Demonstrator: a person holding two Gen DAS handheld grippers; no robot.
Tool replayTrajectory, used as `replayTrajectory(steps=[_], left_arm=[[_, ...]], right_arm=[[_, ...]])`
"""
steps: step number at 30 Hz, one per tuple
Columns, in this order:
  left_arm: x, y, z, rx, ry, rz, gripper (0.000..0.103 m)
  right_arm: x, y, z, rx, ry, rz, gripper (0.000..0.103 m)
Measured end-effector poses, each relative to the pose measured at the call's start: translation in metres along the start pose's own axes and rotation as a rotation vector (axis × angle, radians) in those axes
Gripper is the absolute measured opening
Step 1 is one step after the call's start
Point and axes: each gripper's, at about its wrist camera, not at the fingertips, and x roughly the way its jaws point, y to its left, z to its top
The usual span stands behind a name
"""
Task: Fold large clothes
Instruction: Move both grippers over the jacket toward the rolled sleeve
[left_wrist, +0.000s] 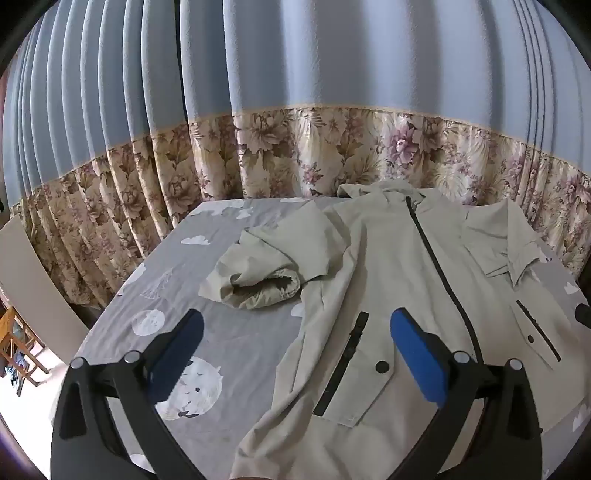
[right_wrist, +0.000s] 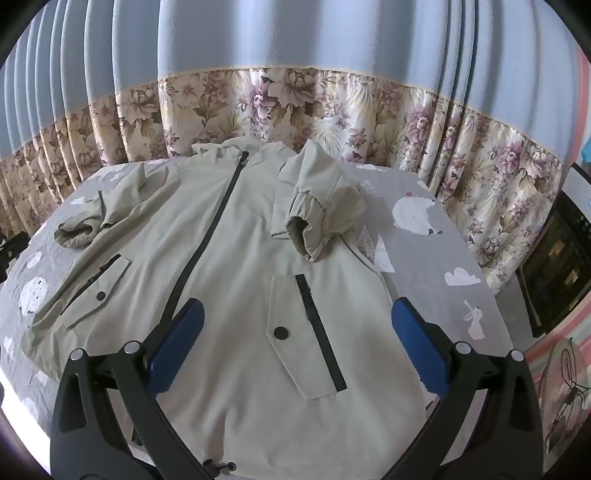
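A pale beige zip jacket (left_wrist: 399, 258) lies face up on a grey patterned bed sheet (left_wrist: 221, 332), its black zipper closed and its hood toward the curtain. Its left sleeve (left_wrist: 255, 284) is bunched beside the body. In the right wrist view the jacket (right_wrist: 236, 258) fills the middle, with its right sleeve (right_wrist: 317, 218) folded onto the chest. My left gripper (left_wrist: 297, 339) hovers open over the jacket's left edge and pocket, nothing between its blue pads. My right gripper (right_wrist: 297, 332) hangs open above the right pocket (right_wrist: 306, 332), holding nothing.
Blue curtains with a floral border (left_wrist: 295, 155) hang right behind the bed. A wooden chair (left_wrist: 18, 350) stands on the floor at the far left. A dark appliance (right_wrist: 561, 258) and cables (right_wrist: 569, 391) sit to the right of the bed.
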Motion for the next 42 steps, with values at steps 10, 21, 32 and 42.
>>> replayTrajectory(steps=[10,21,32,42], left_arm=[[0.0,0.0,0.0,0.004,0.007,-0.009,0.101],[0.001,0.017,-0.01,-0.045,0.007,-0.053,0.101],[0.006,0.021,-0.012,0.035,-0.007,-0.028,0.101],[0.01,0.016,-0.018,0.057,0.023,-0.044,0.101]], right_arm=[[0.004,0.002,-0.003,-0.002,0.007,-0.003,0.1],[-0.001,-0.007,-0.001,0.012,-0.006,-0.016,0.1],[0.001,-0.012,-0.003,0.02,-0.005,-0.026,0.1],[0.004,-0.016,-0.006,0.025,0.005,-0.036,0.1]])
